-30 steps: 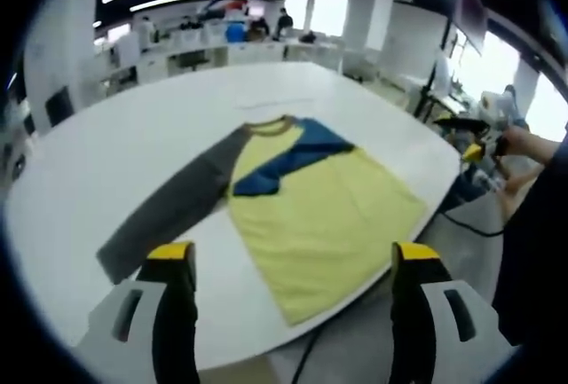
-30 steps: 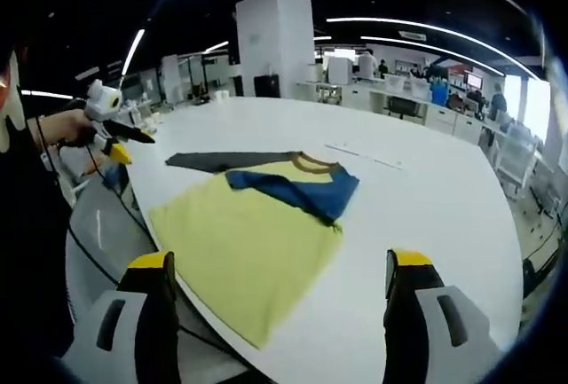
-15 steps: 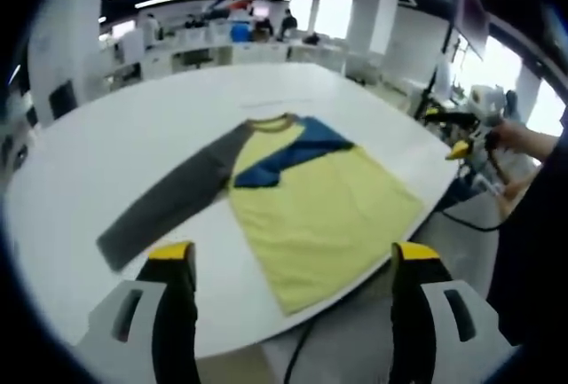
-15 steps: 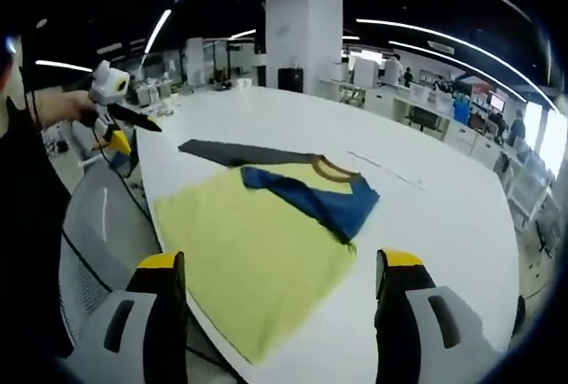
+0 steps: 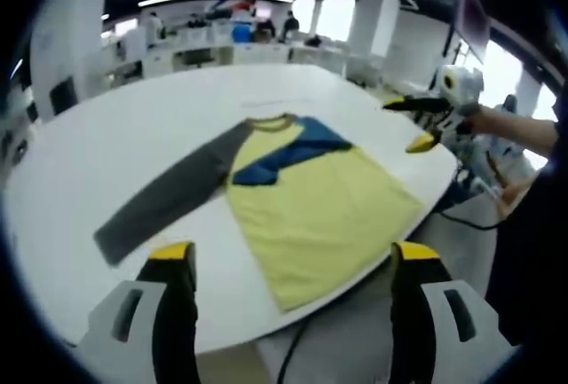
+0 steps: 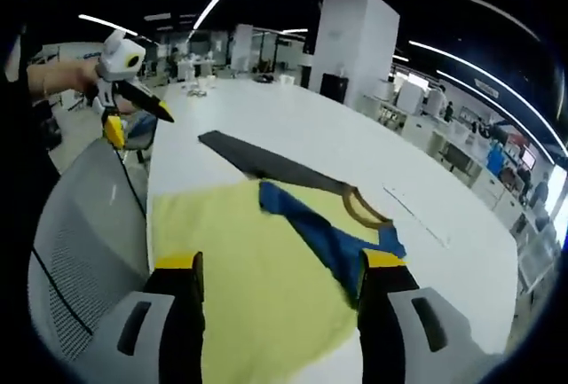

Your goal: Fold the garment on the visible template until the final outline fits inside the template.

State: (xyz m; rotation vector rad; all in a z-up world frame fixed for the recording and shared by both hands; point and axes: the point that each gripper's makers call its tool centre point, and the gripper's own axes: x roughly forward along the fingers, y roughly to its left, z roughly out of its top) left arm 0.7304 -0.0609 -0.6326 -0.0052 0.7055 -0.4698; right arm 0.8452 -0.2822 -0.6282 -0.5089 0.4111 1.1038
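The garment [image 5: 293, 198] lay flat on the big white desk [image 5: 106, 149], its yellow body running out to the near rim so the hem sat right at the edge. The blue sleeve [image 5: 288, 155] was folded across the chest, and the grey sleeve [image 5: 169, 202] lay stretched out to one side.

In the last second the right gripper [image 5: 424, 123] had swung in from beside the desk until it hung over the rim, close to the shirt's side. From the right gripper view the shirt loomed much nearer, sliding under that gripper's own jaws, which stood apart and held nothing. The left gripper [image 6: 131, 98] was held up off the desk past the end of the grey sleeve; its jaws stood apart and empty too, as the left gripper view showed.

I took this for the approach to the next fold, with the grey sleeve not yet brought in. A thin pale line [image 6: 415, 215] on the desk beyond the collar may have been part of the template, though I could not be sure.

Bare desk stretched beyond the collar and round the grey sleeve, so folds had room inward; the risk sat at the near rim, where the hem could slip off.
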